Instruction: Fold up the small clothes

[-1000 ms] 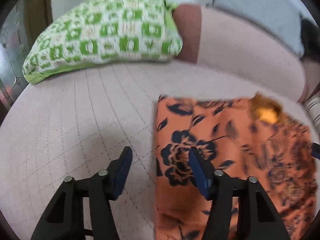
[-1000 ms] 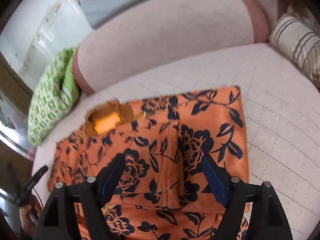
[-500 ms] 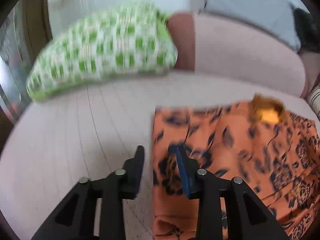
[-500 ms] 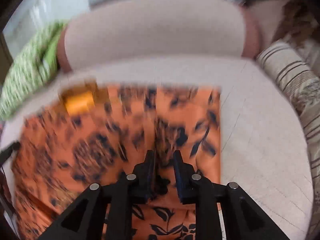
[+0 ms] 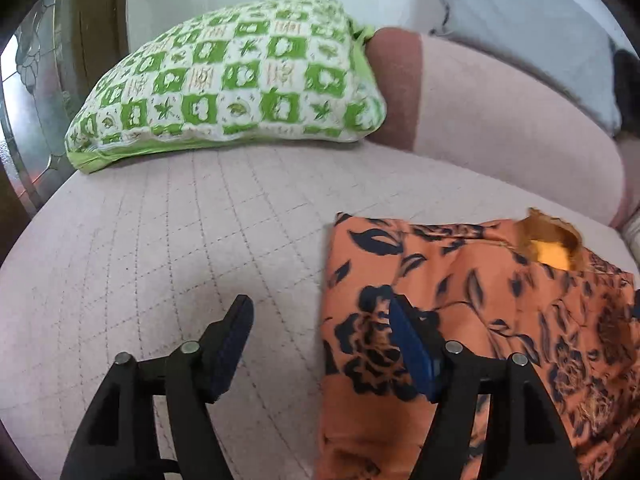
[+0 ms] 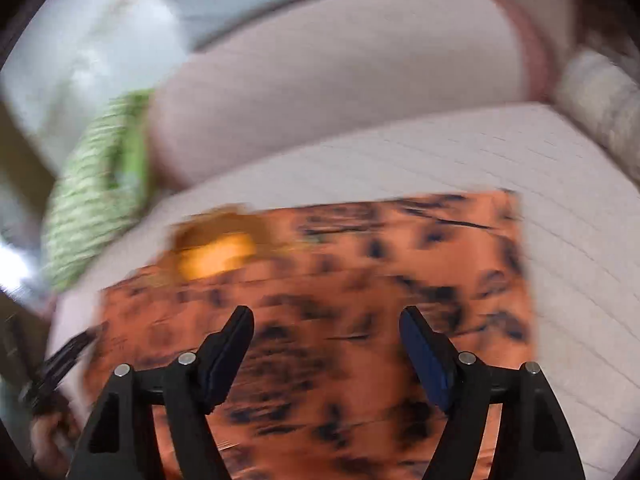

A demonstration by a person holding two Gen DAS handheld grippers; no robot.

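Observation:
An orange garment with dark blue flowers lies folded flat on the pale pink quilted sofa seat; its yellow neck lining shows at the far edge. My left gripper is open and empty, straddling the garment's left edge just above it. In the right wrist view, which is blurred, the garment fills the middle and my right gripper is open and empty over it. The left gripper also shows in the right wrist view at the garment's left side.
A green and white patterned cushion rests at the back left. The pink sofa backrest runs behind, with a grey pillow on top. A striped cushion sits at the far right.
Both grippers had nearly closed half a second ago and have now opened wide again. The right wrist view is blurred from movement. The garment lies flat as before.

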